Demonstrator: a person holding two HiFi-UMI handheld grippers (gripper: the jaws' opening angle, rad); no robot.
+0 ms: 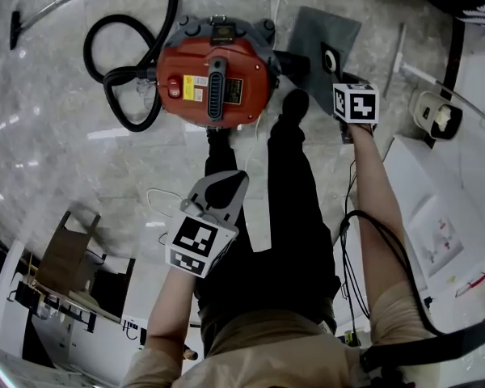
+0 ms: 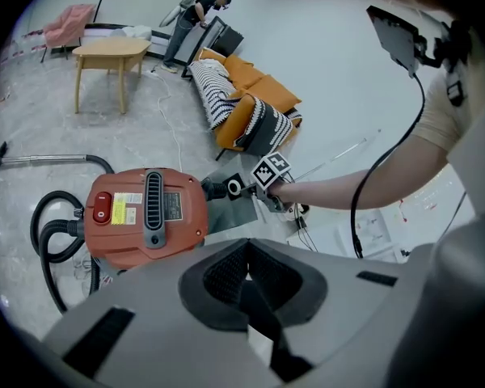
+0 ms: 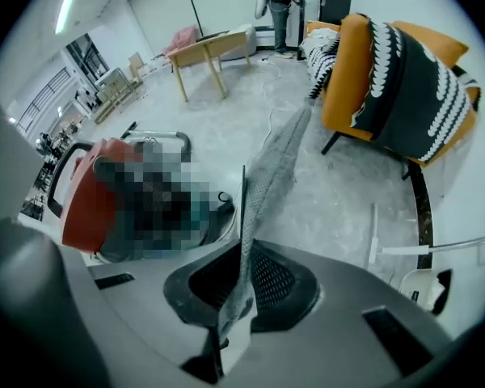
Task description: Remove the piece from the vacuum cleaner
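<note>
In the head view, the red vacuum cleaner is seen on the marble floor with its black hose coiled at its left. A flat grey dust bag is held just beside the machine's black side port by the right gripper. The left gripper is held above the floor, well apart from the machine. In the left gripper view, the left gripper's jaws are seen pressed together with nothing between them. Beyond them the vacuum cleaner, the dust bag and the right gripper are shown before an orange sofa. In the right gripper view, the right gripper's jaws are closed narrowly on the edge of the thin dust bag, which is seen edge-on, with the vacuum cleaner at its left.
</note>
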